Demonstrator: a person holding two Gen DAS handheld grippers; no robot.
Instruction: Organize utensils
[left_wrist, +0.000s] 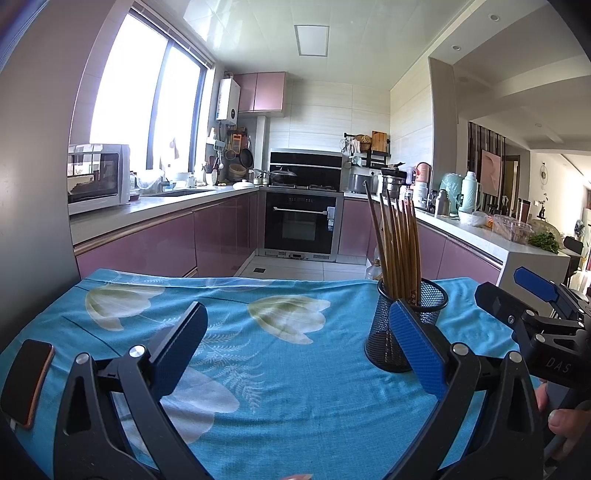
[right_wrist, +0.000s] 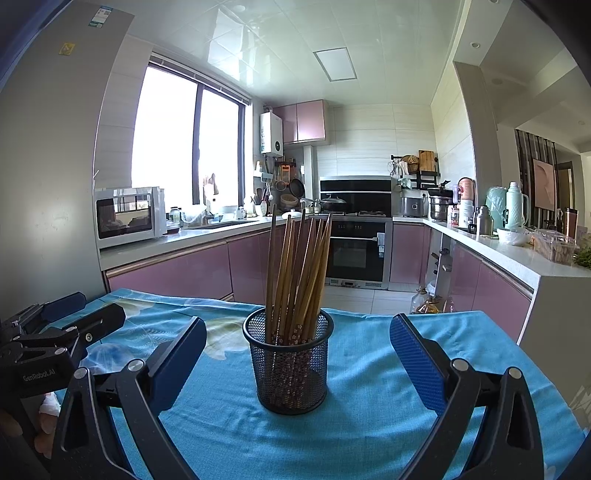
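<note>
Your right tongs (right_wrist: 297, 363) sit wide apart, empty, w/ the mesh cup (right_wrist: 290, 363) dead ahead between them; left tongs (left_wrist: 295, 347), also apart, have it off to their right. Chopsticks (right_wrist: 297, 273) stand near-upright: thin smooth wood in stiff black wire mesh, on the cloth-covered counter (right_wrist: 369, 406).

Brown chopsticks (right_wrist: 299, 273) in black mesh holder (right_wrist: 290, 365) on blue flower-printed cloth (right_wrist: 369, 406)
</note>
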